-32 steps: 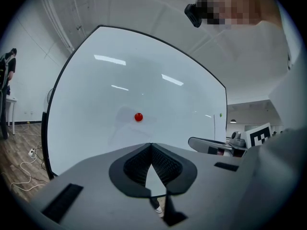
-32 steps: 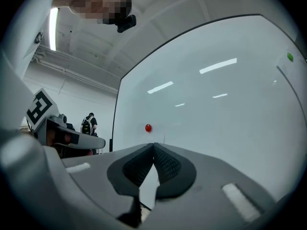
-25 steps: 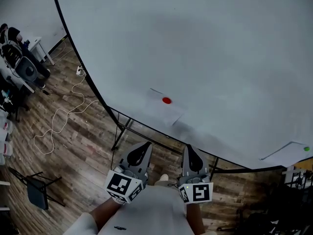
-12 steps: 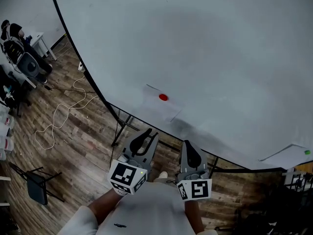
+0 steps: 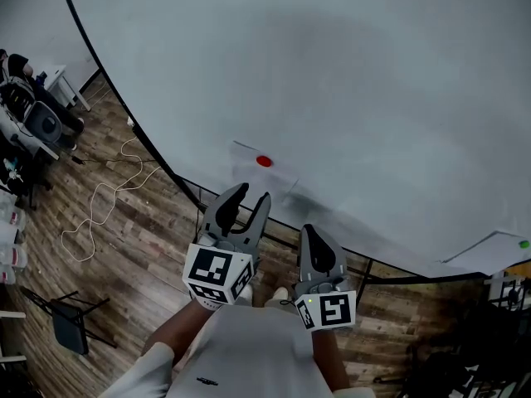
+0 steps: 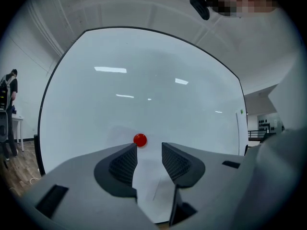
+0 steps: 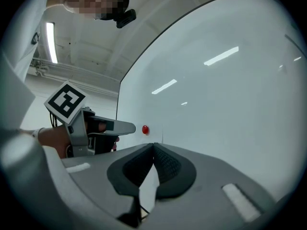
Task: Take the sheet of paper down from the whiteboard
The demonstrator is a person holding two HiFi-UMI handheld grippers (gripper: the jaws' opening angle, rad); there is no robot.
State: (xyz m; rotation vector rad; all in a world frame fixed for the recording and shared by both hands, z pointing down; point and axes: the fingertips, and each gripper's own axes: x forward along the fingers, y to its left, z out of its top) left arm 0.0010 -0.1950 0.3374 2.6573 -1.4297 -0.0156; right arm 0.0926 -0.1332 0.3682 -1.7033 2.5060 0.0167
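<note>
Left hand-held gripper: jaws are opening and stand wide apart. Nothing is between the pads and nothing is gripped. In the left gripper view the left hand-held gripper points level at the whiteboard, and the red magnet sits just above the gap, slightly towards the left jaw.

Right hand-held gripper: jaws together, empty. It is lower and further right of the red magnet than the left unit. In the right gripper view the right hand-held gripper has the red magnet up and to its left.

Task item: the sheet of paper is on the whiteboard, pinned by the red magnet near its top edge and hanging below it. In the left gripper view the sheet of paper fills the gap between the jaws. Its long axis appears to run down the board from the red magnet.

Governing relation: the sheet lies straight ahead of the left unit, which is the nearer of the two and not yet in contact. Judgement: the magnet has to come off or the sheet slide from under it.

Count: two hand-held grippers; one whiteboard; one red magnet; two sheets, the second sheet being far right of the red magnet, under one green magnet.
</note>
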